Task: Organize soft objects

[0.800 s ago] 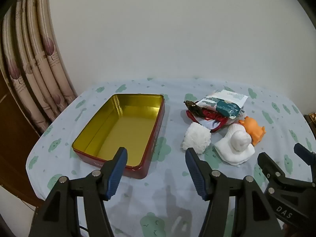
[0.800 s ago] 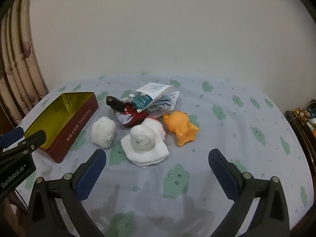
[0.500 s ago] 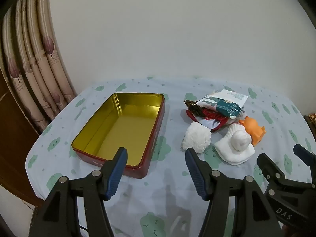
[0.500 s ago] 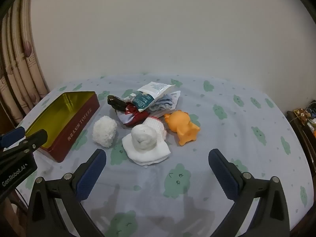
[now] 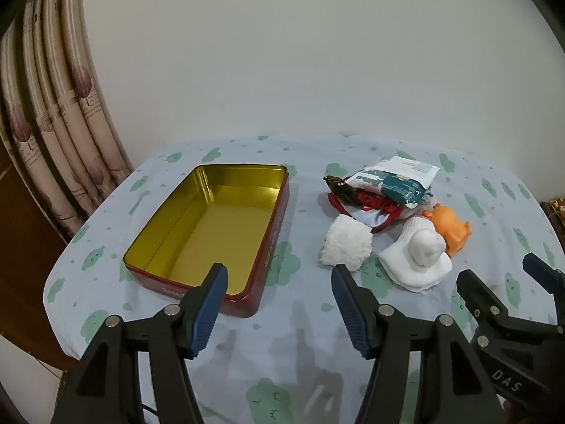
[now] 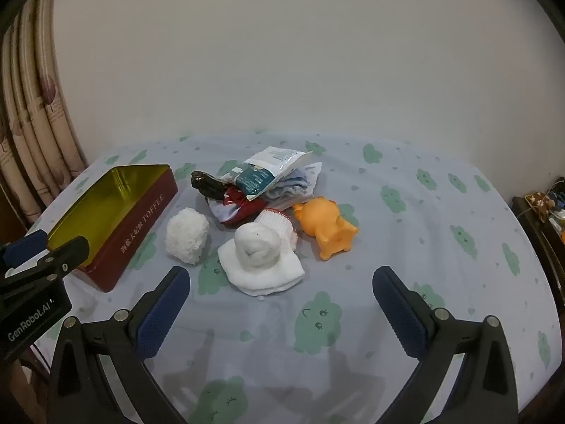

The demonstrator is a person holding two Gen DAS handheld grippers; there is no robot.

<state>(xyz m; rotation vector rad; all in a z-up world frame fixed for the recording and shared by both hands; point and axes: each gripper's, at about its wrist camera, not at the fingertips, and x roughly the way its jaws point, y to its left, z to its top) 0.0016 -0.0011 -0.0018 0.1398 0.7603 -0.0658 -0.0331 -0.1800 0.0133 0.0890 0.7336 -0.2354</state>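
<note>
A red tin [image 5: 268,247] with a gold inside [image 6: 141,219] lies open and empty on the left of the table. Right of it sit a fluffy white ball [image 5: 348,247] [image 6: 187,235], a rolled white sock [image 5: 418,259] [image 6: 259,258], an orange rubber toy [image 5: 450,228] [image 6: 326,228], and a pile of red cloth [image 5: 367,206] [image 6: 243,205] under a white-and-teal packet [image 5: 395,180] [image 6: 268,171]. My left gripper [image 5: 279,275] hangs open near the tin's front corner. My right gripper [image 6: 280,279] stands wide open just short of the sock. Neither holds anything.
The table [image 5: 212,353] [image 6: 441,212] wears a pale blue cloth with green cloud prints. A curtain [image 5: 53,123] hangs at the left, a plain wall stands behind. A dark shelf with small items [image 6: 543,208] is at the far right.
The right wrist view has crept slightly forward, so the objects sit a touch lower and nearer. The left gripper has stayed put.
</note>
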